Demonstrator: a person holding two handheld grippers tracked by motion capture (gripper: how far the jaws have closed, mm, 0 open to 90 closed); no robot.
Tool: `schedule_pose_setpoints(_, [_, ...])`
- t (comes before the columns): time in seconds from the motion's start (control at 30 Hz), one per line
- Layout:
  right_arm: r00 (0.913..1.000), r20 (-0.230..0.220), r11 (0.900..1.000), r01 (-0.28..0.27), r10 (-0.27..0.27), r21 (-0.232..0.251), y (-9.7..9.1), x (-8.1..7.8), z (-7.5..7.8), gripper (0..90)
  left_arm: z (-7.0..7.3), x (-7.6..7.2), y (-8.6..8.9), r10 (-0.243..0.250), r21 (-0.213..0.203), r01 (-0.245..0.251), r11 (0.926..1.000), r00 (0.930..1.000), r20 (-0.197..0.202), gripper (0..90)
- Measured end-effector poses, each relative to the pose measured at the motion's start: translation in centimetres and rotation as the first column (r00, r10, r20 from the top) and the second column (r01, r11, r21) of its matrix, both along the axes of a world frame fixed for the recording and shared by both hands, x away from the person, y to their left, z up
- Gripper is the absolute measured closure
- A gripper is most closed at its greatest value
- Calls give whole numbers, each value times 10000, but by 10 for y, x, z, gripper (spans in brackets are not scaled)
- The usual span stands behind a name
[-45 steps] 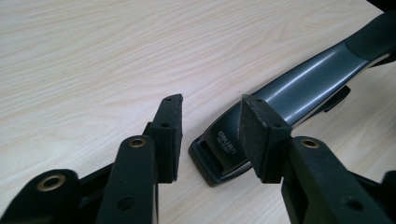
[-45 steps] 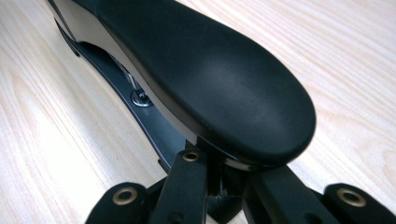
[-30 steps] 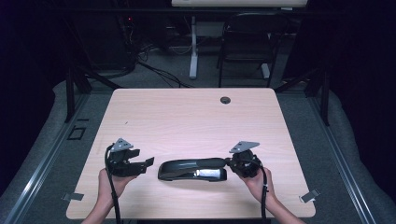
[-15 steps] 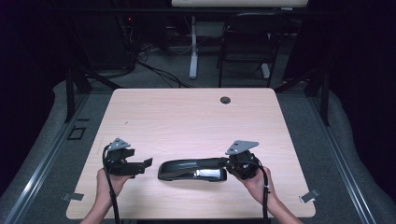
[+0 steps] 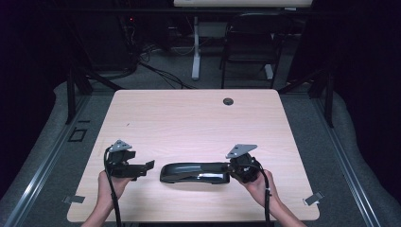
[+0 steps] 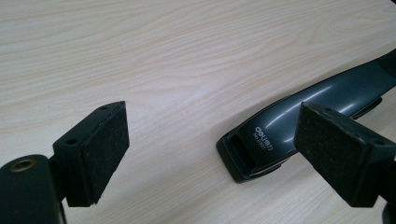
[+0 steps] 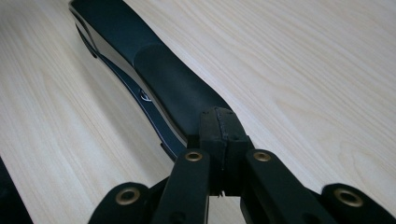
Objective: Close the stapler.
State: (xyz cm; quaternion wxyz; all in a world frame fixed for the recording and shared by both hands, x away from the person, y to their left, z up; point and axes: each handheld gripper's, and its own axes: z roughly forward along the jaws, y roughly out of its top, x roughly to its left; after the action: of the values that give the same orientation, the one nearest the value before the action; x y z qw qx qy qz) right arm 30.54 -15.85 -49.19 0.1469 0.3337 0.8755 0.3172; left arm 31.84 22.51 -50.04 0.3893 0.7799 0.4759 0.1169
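Your left hand comes in from the near edge and holds the left gripper low and level over the table, pointing right toward the long dark glossy plastic stapler. Its jaws have just been opening and now stand wide apart with nothing between them; in the left gripper view the two black pads frame bare wood, and the stapler's left end (it carries a small white brand mark) lies just beyond them, not touching.

Your right hand holds the right gripper at the stapler's right end, pointing left along its length. Its jaws are pressed together; in the right gripper view the closed pads meet right at the stapler's near end, though you cannot tell there whether they pinch any part of it.

The stapler lies flat, lengthways left to right, near the table's near edge between your two grippers.

The table is a pale wood-grain rectangular top with a round dark cable hole by the far edge. Beyond it the room is dark, with a black chair and loose cables on the grey floor
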Motion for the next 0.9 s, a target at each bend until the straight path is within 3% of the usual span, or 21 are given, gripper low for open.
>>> schedule_pose_setpoints(0.1, [9999, -118, 9998, -9, 7, -190, 1, 1, -4, 900, 0, 0, 0, -24, -34, 24, 10000, 10000, -3, 92])
schedule_pose_setpoints(0.33, [9996, -267, 10000, 23, -24, -36, 0, 2, -6, 900, -1, 1, -1, -2, 34, 3, 10000, 10000, -27, 88])
schedule_pose_setpoints(0.53, [9993, -383, 9998, 40, -48, -200, 1, 3, -9, 900, -1, 0, -2, 32, 26, -33, 10000, 10000, 34, 88])
schedule_pose_setpoints(0.73, [9996, -296, 9997, -8, 0, -257, 1, 3, -7, 900, 0, 0, -1, 1, 40, -1, 10000, 10000, 13, 88])
schedule_pose_setpoints(0.9, [10000, 61, 9996, -68, 67, 285, -2, 0, 3, 897, -1, 1, -1, -14, 129, 13, 9999, 10000, 34, 88])
